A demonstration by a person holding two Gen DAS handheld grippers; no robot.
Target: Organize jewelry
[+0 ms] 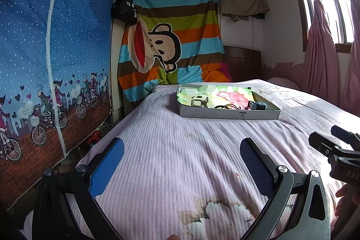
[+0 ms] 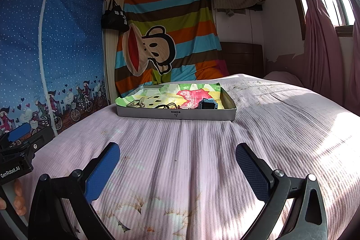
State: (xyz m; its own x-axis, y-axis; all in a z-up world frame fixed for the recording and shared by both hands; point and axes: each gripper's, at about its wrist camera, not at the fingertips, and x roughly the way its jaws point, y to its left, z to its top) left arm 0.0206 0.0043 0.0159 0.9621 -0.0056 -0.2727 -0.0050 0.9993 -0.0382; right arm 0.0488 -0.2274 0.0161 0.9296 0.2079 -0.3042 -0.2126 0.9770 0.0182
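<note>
A shallow grey tray (image 1: 229, 114) (image 2: 157, 115) lined with bright patterned paper sits far ahead on the bed. In it lie a metal clasp piece (image 1: 199, 102) (image 2: 135, 104), a black cord (image 1: 227, 106) (image 2: 167, 106) and a small blue-grey box (image 1: 258, 106) (image 2: 208, 104). My left gripper (image 1: 182, 153) is open and empty, low over the bedspread, well short of the tray. My right gripper (image 2: 177, 159) is open and empty too, beside it; its side shows at the right edge of the left wrist view (image 1: 337, 150).
The bed (image 1: 180, 161) (image 2: 270, 127) has a pink ribbed spread. A blue fabric wardrobe (image 1: 51, 60) (image 2: 56, 48) stands on the left. A striped monkey cloth (image 1: 171, 37) hangs behind. Pink curtains (image 2: 319, 42) and a window are on the right.
</note>
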